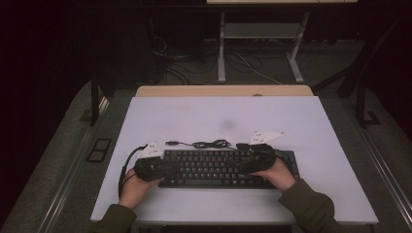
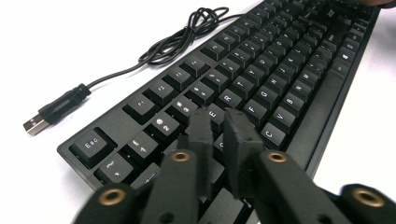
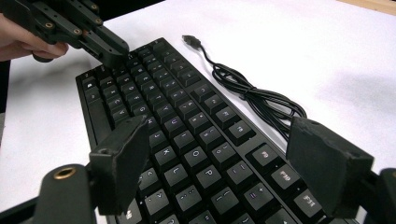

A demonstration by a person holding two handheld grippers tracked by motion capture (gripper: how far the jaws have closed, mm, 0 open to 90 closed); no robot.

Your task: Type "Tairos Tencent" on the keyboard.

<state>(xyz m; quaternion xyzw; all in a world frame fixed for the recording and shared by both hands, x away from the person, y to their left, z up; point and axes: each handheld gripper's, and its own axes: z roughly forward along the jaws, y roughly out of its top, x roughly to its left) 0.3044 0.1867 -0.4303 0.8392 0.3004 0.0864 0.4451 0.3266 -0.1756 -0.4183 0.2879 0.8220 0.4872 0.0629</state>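
A black keyboard lies near the front edge of the white table. Its coiled cable and USB plug lie loose just behind it. My left gripper hovers over the keyboard's left end. In the left gripper view its jaws stand almost together above the E and R keys, with nothing between them. My right gripper is over the right half. Its jaws are spread wide above the keys and grip nothing. The left gripper points down at the far keys.
White table surface stretches behind the cable and to both sides of the keyboard. A wooden edge borders the table's far side. Beyond it, a white desk frame and loose floor cables stand in the dark.
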